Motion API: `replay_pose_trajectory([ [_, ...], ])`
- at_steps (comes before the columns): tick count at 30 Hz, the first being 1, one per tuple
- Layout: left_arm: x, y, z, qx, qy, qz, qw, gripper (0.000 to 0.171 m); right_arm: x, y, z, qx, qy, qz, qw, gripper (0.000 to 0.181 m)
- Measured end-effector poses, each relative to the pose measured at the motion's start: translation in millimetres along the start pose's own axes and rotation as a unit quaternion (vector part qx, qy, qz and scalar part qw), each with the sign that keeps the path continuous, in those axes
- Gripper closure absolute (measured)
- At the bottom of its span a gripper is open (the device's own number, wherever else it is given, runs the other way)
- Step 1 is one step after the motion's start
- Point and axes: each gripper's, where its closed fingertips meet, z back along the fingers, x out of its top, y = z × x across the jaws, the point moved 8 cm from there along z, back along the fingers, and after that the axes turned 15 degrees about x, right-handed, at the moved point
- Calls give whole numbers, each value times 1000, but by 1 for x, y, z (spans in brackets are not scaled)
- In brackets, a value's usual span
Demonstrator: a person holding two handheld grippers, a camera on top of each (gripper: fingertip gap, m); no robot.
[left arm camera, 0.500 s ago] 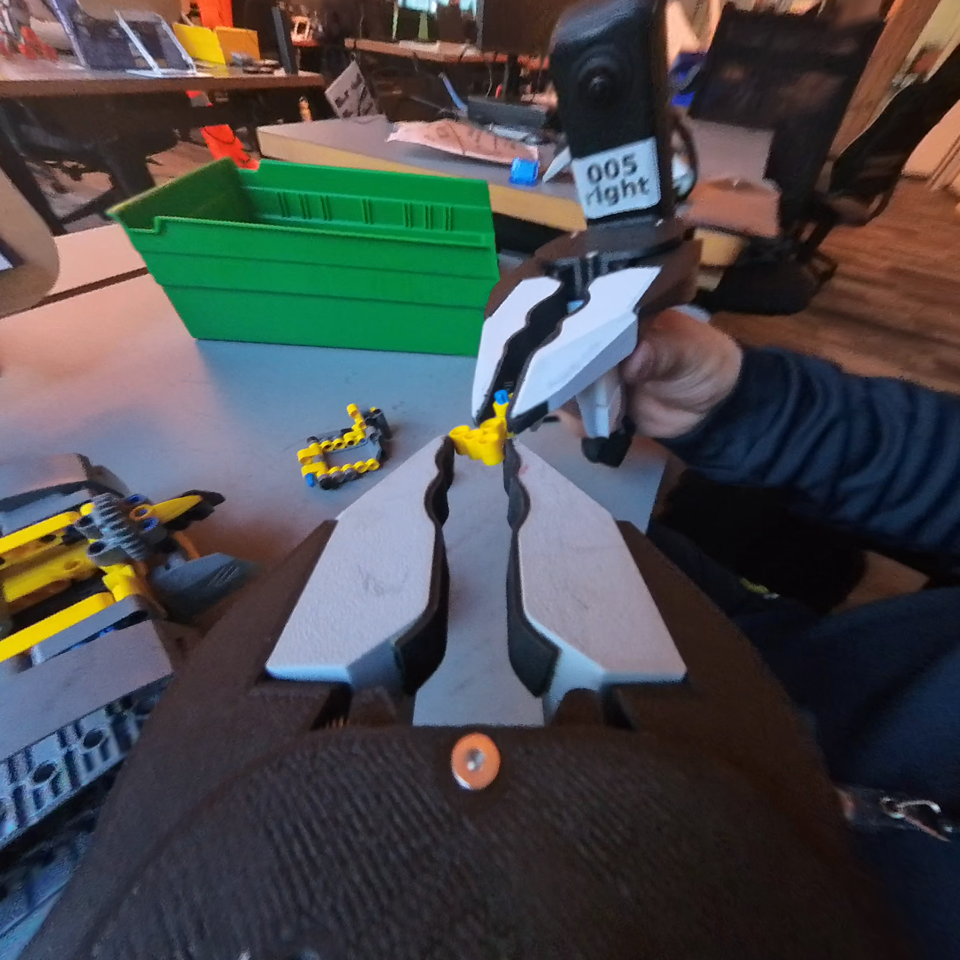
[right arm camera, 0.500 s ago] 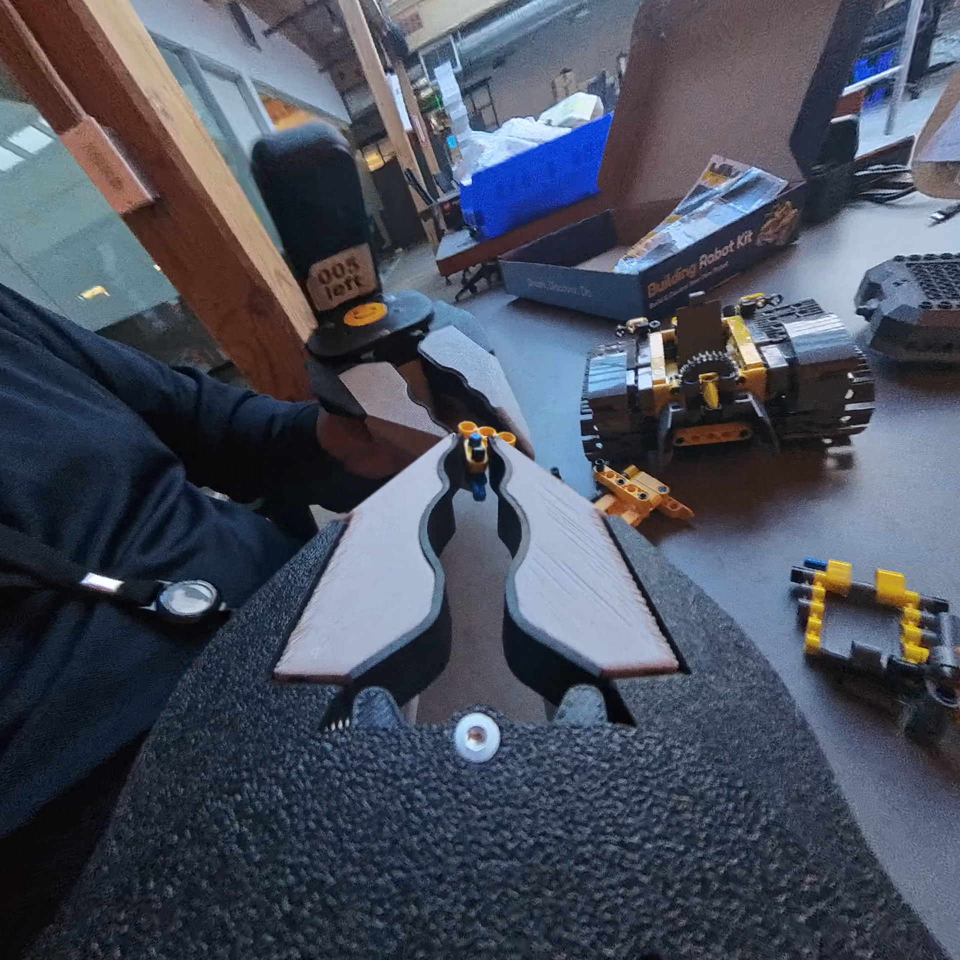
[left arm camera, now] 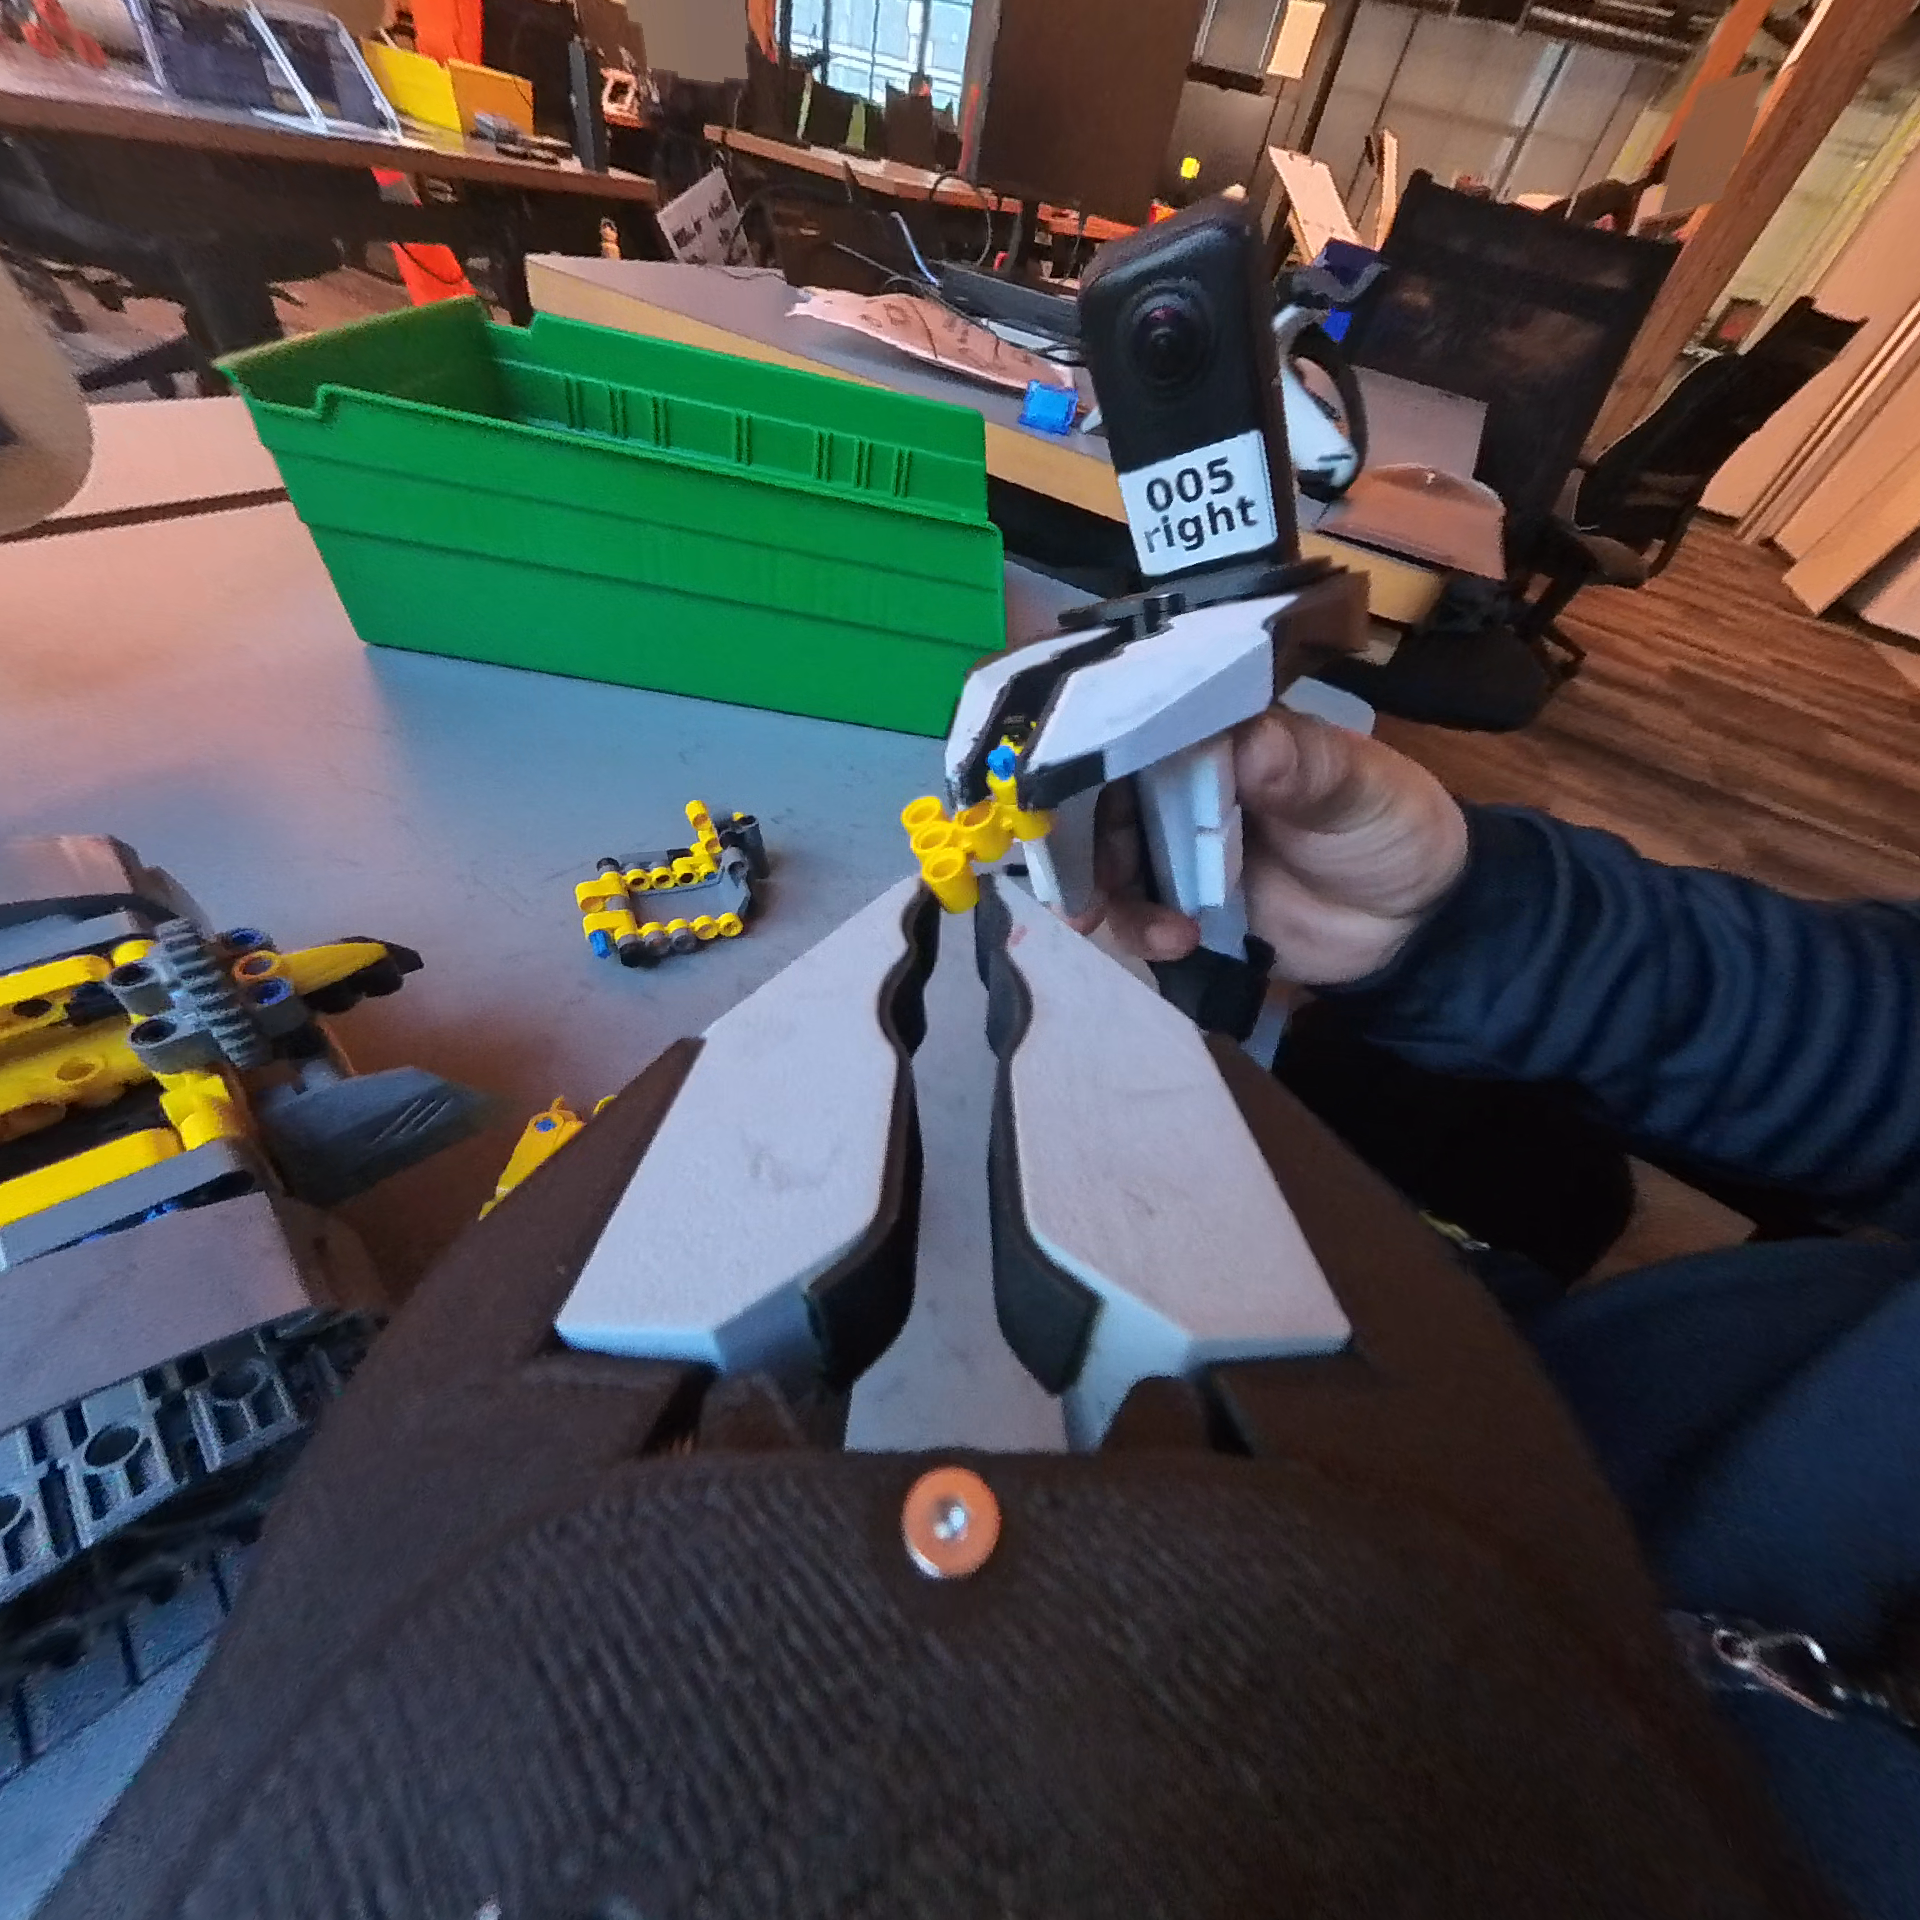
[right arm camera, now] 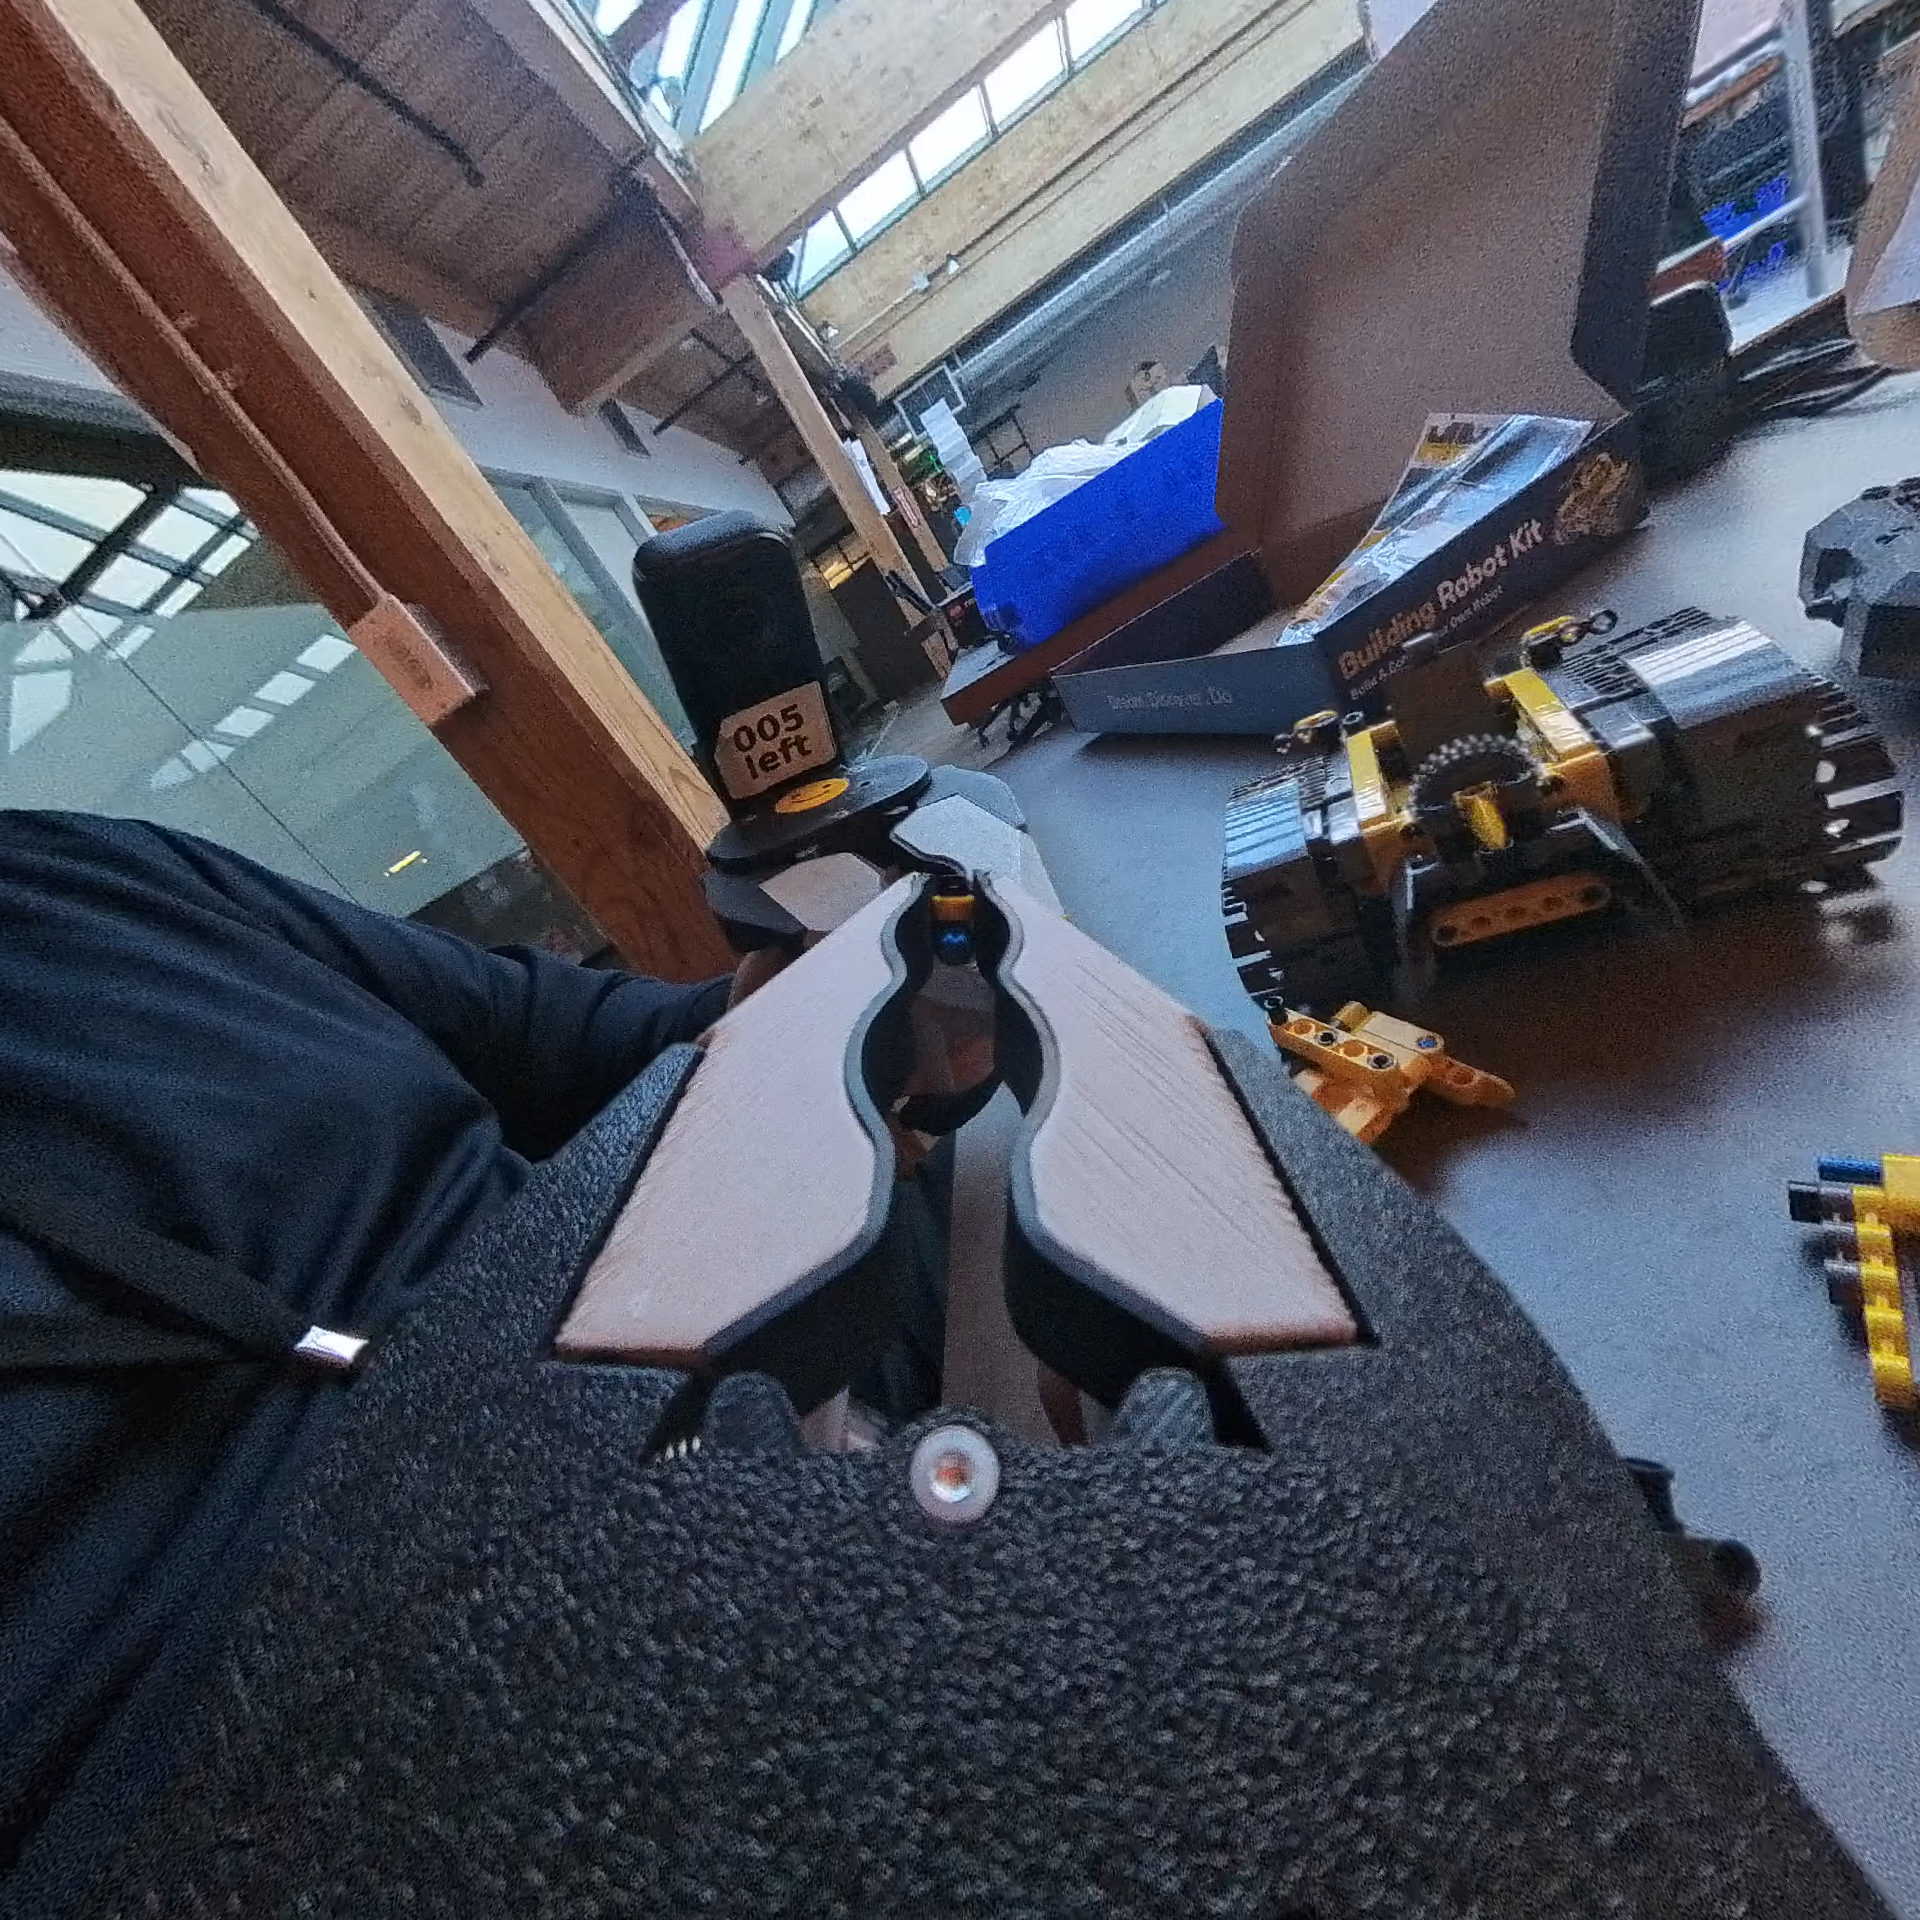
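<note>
— Fingers first: how do the left ones point(left arm camera: 896, 997) stand?
— Narrow, pinching the lower tube of a small yellow connector point(left arm camera: 961, 836) at their tips. The left gripper point(left arm camera: 951, 904) holds it in the air above the counter point(left arm camera: 312, 748).
— And that connector, which way does it run?
— Its long axis slants up and to the right, from the left tips toward the right gripper point(left arm camera: 1003, 774). Several open round tubes face the left wrist camera, and a blue pin point(left arm camera: 1001, 762) sticks out at the upper end.
— The right fingers point(right arm camera: 1091, 1070)?
— Narrow too, closed on the pin end; in the right wrist view the blue pin sits between their tips with yellow just beyond.
— Around them?
— On the counter, from the left: a tracked yellow-and-black model point(left arm camera: 114, 1091), a small yellow-and-grey frame point(left arm camera: 670, 883), then a green bin point(left arm camera: 665, 561) behind. The frame lies well apart from both grippers.
</note>
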Motion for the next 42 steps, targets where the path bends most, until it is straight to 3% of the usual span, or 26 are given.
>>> replay_pose_trajectory([
  [6, -1, 2, 0, 47, -4, -44, 998, 168, -1, -5, 0, -30, -44, -22, 998, 178],
  [9, -3, 6, -3, 56, 34, -63, 996, 171, -5, -12, 5, -35, -60, -54, 996, 178],
  [11, 4, 10, 1, 91, 15, -89, 992, 170, 0, -13, 12, -17, -98, -77, 992, 178],
  [14, 13, 8, 3, 124, -9, -142, 982, 109, 2, -10, 11, -18, -92, -73, 993, 178],
  [15, 13, 5, 2, 125, -10, -161, 979, 108, 2, -9, 8, -9, -93, -77, 993, 177],
  [17, 11, 1, 1, 136, -11, -200, 970, 124, -1, -7, 1, 6, -87, -83, 993, 177],
  [18, 10, -3, 3, 136, -22, -223, 965, 148, -3, -7, -2, 8, -82, -85, 993, 177],
  [19, 10, -7, 5, 137, -31, -250, 958, 160, -5, -7, -4, 15, -85, -89, 992, 177],
  [25, 5, -13, 3, 178, -39, -323, 929, 161, -11, -9, -6, 30, -92, -79, 992, 178],
  [31, 3, -10, 3, 161, -38, -307, 937, 162, -13, -9, -8, 17, -97, -64, 993, 178],
  [37, 3, -13, 3, 140, -45, -288, 946, 163, -19, -14, -6, 98, -161, -155, 970, 179],
  [42, 1, -15, 3, 138, -48, -288, 947, 164, -21, -13, -6, 108, -164, -163, 967, 178],
])
